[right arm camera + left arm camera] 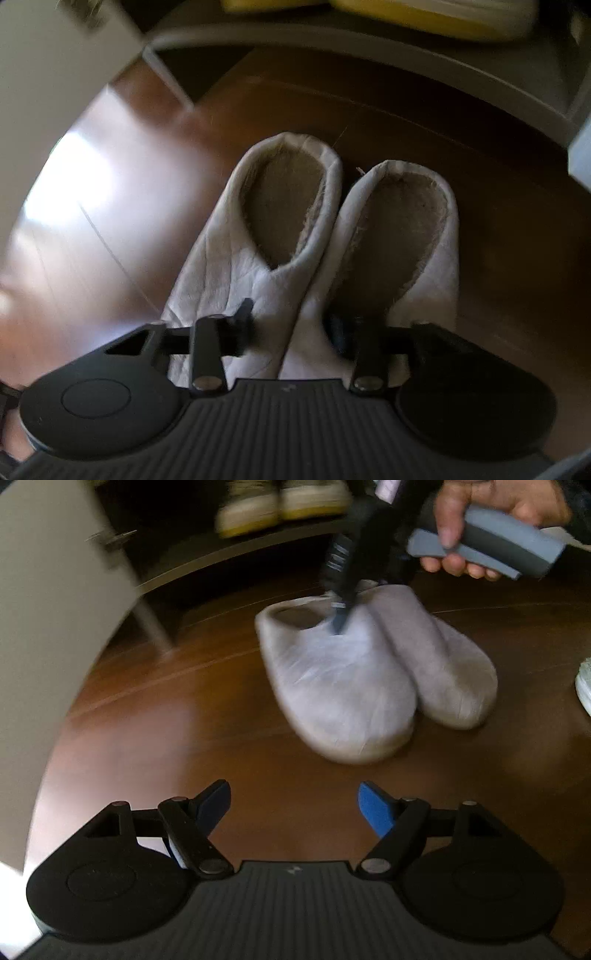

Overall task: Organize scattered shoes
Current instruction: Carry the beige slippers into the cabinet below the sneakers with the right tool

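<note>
Both views are bent by strong fisheye distortion, with dark rounded corners and the glossy reddish-brown wooden floor (155, 716) curved along the edges. Motion blur is spread over the left wrist view: the pair of pale grey soft slippers (369, 679) is smeared, and the yellow-soled light sneakers (280, 506) on the shelf behind are streaked. In the right wrist view a bright white glare patch is thrown on the floor (74, 188) at the left, while the right side is left in deep shadow. The slipper openings (288, 206) are rendered fairly sharp there; the right gripper's fingertips (243, 325) are blurred and dim.
</note>
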A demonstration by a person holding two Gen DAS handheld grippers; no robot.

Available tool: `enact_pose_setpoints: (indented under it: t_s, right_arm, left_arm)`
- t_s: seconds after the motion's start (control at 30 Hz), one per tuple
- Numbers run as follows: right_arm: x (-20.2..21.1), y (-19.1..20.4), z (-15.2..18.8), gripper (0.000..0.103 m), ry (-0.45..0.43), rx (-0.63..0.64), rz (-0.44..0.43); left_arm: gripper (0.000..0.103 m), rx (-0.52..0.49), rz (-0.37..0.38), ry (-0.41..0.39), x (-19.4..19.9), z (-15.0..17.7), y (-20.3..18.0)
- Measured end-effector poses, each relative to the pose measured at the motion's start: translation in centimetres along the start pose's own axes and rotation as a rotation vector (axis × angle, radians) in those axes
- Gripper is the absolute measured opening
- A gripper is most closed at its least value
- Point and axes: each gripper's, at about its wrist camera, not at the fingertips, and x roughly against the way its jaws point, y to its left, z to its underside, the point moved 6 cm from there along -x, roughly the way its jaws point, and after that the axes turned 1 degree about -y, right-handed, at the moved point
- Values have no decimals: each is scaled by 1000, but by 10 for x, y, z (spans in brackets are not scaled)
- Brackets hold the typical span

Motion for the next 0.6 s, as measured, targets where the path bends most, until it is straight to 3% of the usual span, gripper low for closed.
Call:
enact_pose_setpoints:
  t_s: [0.07,0.13,0.2,0.27,0.33,0.4,0.5,0.6]
  right_arm:
    - [19,5,9,68,-63,68,-1]
    - [57,-2,21,81,-143,177,62]
    - [78,-16,42,81,-128,196,80]
    - [80,-30,66,80,-55,163,70]
    - [70,-38,80,71,1,144,55]
    - [53,-42,84,62,-1,136,78]
    - [47,-38,75,29,-51,182,109]
    - [40,-38,65,26,-63,160,93]
  left_arm:
    - [78,-42,14,-19,-7,-14,-17]
    - [77,-66,40,-39,-10,-25,-24]
    - [77,-77,88,-60,-14,-33,-33]
    - [76,-106,125,-46,-25,-37,-45]
    - [72,-135,132,-2,-40,-32,-44]
    - [73,-138,142,9,-49,-28,-43]
    - [74,-130,145,9,-55,-33,-35]
    - [74,-137,141,9,-64,-43,-24]
